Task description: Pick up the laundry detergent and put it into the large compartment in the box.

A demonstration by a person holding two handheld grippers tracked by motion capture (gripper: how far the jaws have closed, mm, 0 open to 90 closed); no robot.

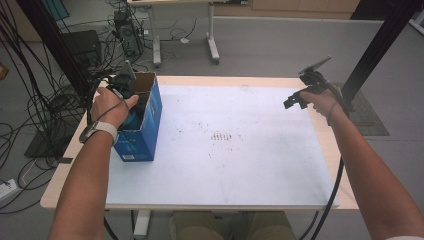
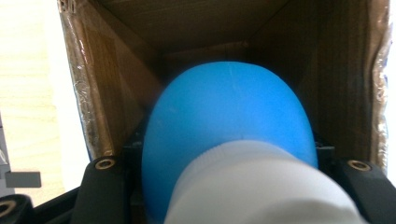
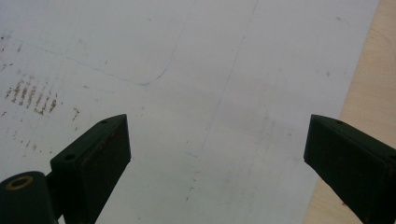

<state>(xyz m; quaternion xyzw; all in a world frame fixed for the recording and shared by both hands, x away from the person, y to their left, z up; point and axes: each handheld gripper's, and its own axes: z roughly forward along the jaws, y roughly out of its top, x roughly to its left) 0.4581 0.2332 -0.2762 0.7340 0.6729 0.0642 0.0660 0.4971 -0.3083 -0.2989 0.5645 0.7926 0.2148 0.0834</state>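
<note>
The left gripper [image 1: 131,95] reaches down into the open top of a blue cardboard box [image 1: 145,135] standing at the left side of the desk [image 1: 240,190]; in the left gripper view its fingers [image 2: 105,186] are closed on a blue and white object [image 2: 229,121] (rounded blue body, white ribbed part nearest the camera), which sits between them and inside the box's brown inner walls [image 2: 93,93]; the blue part lies ahead of the fingers, the white part behind them, towards the hand. A person's left hand [image 1: 110,107], with a watch at the wrist, carries that gripper.

The right gripper [image 1: 300,100] hangs above the desk's far right corner, well apart from the box; its fingers [image 3: 93,154] stand wide with nothing between them; below and ahead of them lies the white sheet [image 3: 187,70] that covers the desk, marked with small brown specks to the fingers' left; bare wood [image 3: 369,93] shows just beyond the right-hand finger.
</note>
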